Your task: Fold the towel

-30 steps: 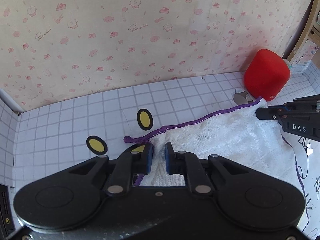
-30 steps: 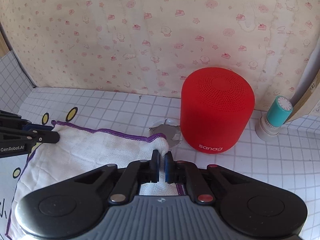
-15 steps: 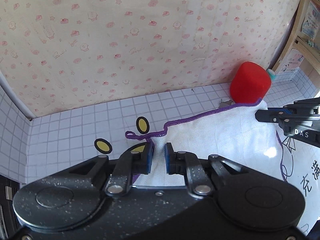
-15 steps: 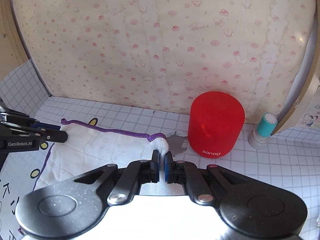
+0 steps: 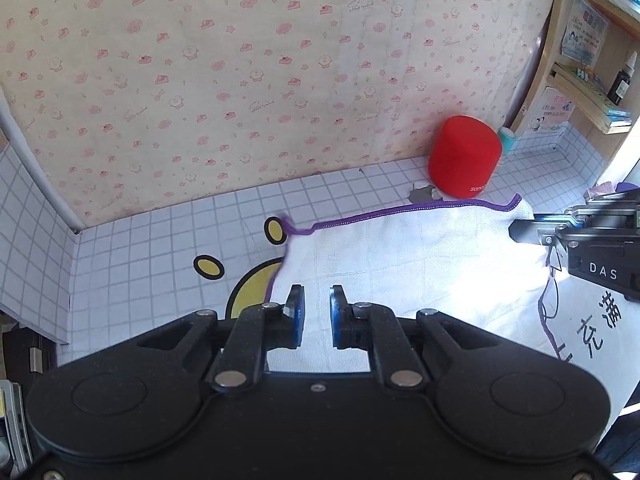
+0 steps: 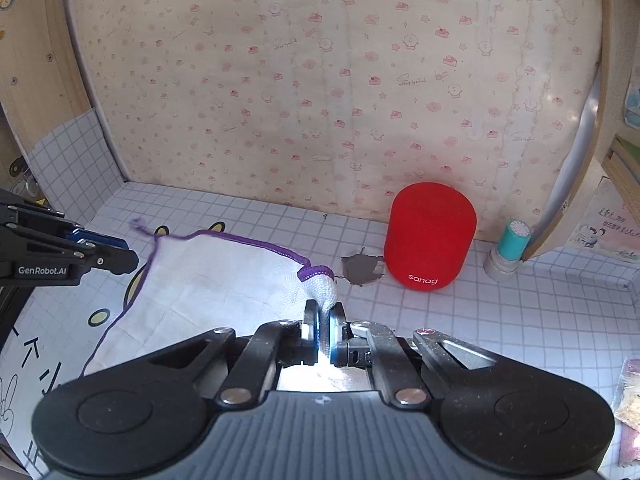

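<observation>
Two grippers: L gripper [image 5: 316, 312] w/ jaws parted and nothing between the pads; R gripper [image 6: 324, 320] pinched onto one corner of the towel [image 6: 224, 276].
L gripper state: released; blue pads stand apart over white cloth, towel shows through the gap, no fabric gripped as far as the L wrist view shows.
R gripper state: clenched on a bunched white corner w/ purple hem [image 6: 316, 271], which pokes up just ahead of the tips.
Towel position: spread on the gridded tabletop [image 6: 500, 312], lying ahead of and below both grippers; in the L wrist view it runs from under the L tips across to the R gripper [image 5: 532, 232] at far right.
Towel look: thin white gauze-like weave, purple stitched edge, loose thread tail [image 6: 138, 224] at the far-L corner; cloth approx. flat but w/ soft wrinkles, R corner lifted into a small peak.
Risk 1: one-sided hold. Only R grips, so a lift or pull prob. drags the sheet askew; fold line would come out crooked.
Risk 2: slip. The pinch is on a small bunch near the hem; thin cloth may slide out under tension.
Risk 3: collision. Red speaker [image 6: 430, 236] stands close ahead-R of the R tips, teal stamp [image 6: 510, 250] beyond it; a forward sweep could knock either.
Risk 4: snag. Torn grey patch [image 6: 362, 270] in the table cover lies just ahead of the held corner; hem or thread might catch there.
Risk 5: L re-grasp. Jaws closing where they are now would take mid-cloth, not the corner, giving a lumpy fold.
</observation>
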